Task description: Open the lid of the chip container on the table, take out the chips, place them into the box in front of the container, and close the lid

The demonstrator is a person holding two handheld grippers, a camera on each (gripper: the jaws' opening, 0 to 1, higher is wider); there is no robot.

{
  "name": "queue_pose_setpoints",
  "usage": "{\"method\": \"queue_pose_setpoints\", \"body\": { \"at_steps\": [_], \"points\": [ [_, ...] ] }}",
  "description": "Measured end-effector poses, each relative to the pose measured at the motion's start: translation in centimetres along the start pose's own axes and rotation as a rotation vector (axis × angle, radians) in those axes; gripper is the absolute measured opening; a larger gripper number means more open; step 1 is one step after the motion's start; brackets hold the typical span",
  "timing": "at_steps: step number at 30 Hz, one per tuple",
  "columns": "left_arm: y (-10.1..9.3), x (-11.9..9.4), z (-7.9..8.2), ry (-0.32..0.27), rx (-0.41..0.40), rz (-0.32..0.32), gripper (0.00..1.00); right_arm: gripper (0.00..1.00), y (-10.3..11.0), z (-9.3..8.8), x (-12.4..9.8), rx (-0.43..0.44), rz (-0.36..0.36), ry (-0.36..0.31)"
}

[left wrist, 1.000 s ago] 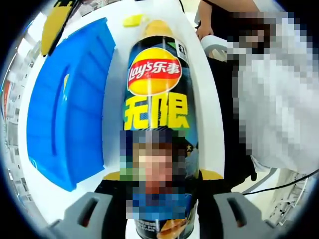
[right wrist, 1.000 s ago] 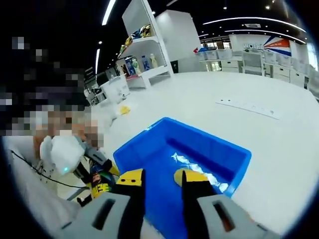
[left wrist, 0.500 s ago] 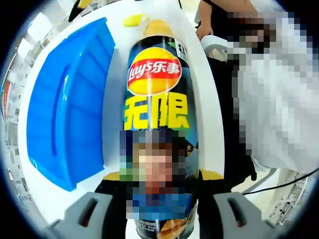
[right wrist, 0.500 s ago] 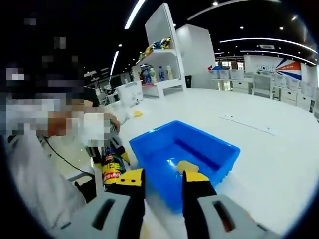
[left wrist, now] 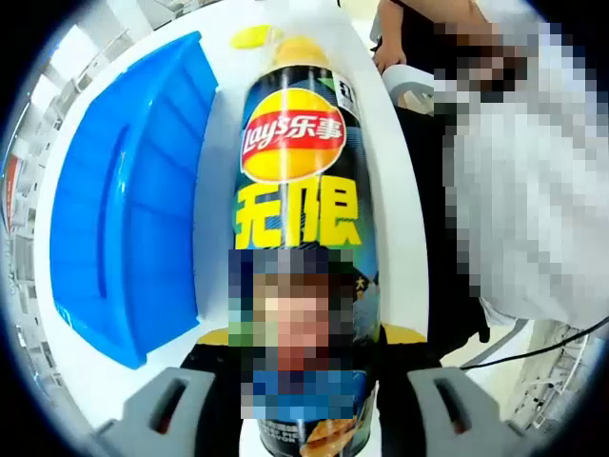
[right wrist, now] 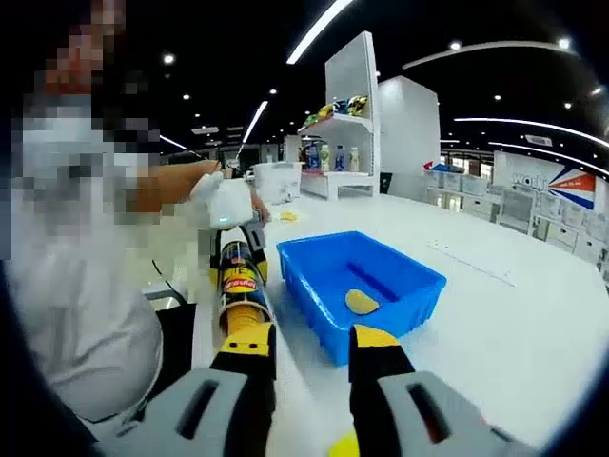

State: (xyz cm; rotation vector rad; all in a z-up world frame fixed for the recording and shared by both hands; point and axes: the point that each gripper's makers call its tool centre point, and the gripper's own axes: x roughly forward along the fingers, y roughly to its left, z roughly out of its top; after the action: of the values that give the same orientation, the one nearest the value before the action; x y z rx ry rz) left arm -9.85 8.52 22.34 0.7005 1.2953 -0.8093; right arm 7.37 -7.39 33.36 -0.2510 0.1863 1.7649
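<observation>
While left claw (left wrist: 303, 381) grips chip container (left wrist: 303, 219) mid-body | right claw (right wrist: 309, 347) parted, empty | chip (right wrist: 361, 302) in box (right wrist: 400, 276): brittle, pinch edges lightly

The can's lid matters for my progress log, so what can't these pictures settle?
- Lid: in the left gripper view the can foreshortens away, its far end too blurred to judge; in the right gripper view it is too small.
- Can's middle: mosaic patch covers it.
- Left gripper: its fingertips sit behind the can.
</observation>
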Motion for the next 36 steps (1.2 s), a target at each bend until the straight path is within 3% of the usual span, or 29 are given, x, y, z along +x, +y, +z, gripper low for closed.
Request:
{"method": "queue_pose_setpoints", "body": {
  "at_steps": [9,14,18,20,27,36],
  "points": [
    [0.1,0.0,0.0,0.0,-0.003,0.001,0.55,0.25,2.8,-3.1,-1.6,-0.052,0.056,-0.066],
    [0.1,0.0,0.0,-0.004,-0.003,0.001,0.55,0.07,3.8,-4.5,-1.9,-0.005,0.082,-0.073],
    [0.1,0.0,0.0,-0.007,-0.004,0.0,0.55,0.06,4.3,-5.5,-1.7,-0.009,0.09,-0.066],
    [0.1,0.0,0.0,-0.007,-0.004,-0.001,0.55,0.01,4.4,-5.9,-1.5,-0.009,0.091,-0.054],
    [0.1,0.0,0.0,-0.018,-0.003,0.001,0.55,0.01,4.9,-6.8,-0.7,-0.03,0.109,-0.031],
    [-0.1,0.0,0.2,-0.036,-0.001,-0.001,0.55,0.01,5.4,-6.7,0.2,-0.036,0.143,-0.052]
  ]
}}
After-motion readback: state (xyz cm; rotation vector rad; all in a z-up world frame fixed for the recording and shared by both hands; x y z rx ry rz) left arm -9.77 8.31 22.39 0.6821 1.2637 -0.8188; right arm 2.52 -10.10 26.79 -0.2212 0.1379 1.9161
